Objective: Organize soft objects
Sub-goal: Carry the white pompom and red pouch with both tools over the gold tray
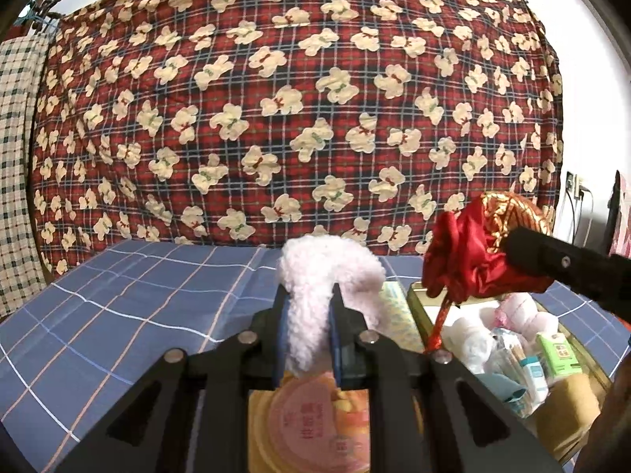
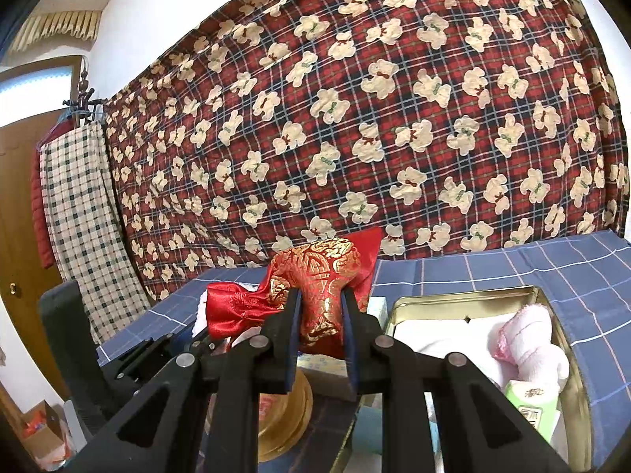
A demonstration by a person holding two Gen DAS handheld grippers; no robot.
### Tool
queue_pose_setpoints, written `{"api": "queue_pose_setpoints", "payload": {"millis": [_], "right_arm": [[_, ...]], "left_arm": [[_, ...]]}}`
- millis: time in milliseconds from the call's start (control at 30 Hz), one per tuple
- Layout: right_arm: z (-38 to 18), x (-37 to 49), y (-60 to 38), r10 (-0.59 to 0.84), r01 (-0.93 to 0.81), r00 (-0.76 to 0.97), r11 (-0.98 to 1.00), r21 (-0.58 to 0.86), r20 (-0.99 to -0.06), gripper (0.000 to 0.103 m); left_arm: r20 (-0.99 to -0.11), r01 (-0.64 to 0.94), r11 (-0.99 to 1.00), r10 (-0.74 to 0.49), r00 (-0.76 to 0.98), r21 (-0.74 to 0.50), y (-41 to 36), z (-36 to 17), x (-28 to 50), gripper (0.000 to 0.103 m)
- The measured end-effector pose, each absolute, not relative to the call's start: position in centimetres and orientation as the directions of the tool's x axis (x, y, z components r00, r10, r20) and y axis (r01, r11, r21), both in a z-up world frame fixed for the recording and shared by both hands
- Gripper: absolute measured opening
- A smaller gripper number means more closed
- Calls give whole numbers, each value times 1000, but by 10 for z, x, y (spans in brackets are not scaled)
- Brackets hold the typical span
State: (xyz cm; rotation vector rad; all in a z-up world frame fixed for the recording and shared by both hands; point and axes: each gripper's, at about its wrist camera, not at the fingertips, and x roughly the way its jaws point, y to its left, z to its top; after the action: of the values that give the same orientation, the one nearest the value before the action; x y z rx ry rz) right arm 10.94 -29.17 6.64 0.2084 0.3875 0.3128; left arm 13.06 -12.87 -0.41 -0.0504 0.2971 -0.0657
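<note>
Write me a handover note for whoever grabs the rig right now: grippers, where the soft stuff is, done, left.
Left gripper: shut on a fluffy white plush piece, held up above the blue checked bedsheet.
Right gripper: shut on a red and gold satin pouch, also held in the air, beside the left one.
Metal tin: open on the bed, holding a rolled pink-white towel, a small green box and other small items.
Done: both soft things picked up.
Left: neither is set down yet; probably place them in the tin or wherever soft things go, then release.
</note>
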Motion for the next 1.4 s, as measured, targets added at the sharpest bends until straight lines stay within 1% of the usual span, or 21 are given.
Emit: {"api": "queue_pose_setpoints", "payload": {"millis": [433,1400], "right_arm": [[69,106,-317,314,-228,894,933,279,-320,21],[65,96,-394,228,-119,920,938,326,-320,21]], "left_arm": [[-283,119,992,-125,951,-39,-156,11,127,15],[-345,301,953,-296,891,-40,-228,25,132,15]]}}
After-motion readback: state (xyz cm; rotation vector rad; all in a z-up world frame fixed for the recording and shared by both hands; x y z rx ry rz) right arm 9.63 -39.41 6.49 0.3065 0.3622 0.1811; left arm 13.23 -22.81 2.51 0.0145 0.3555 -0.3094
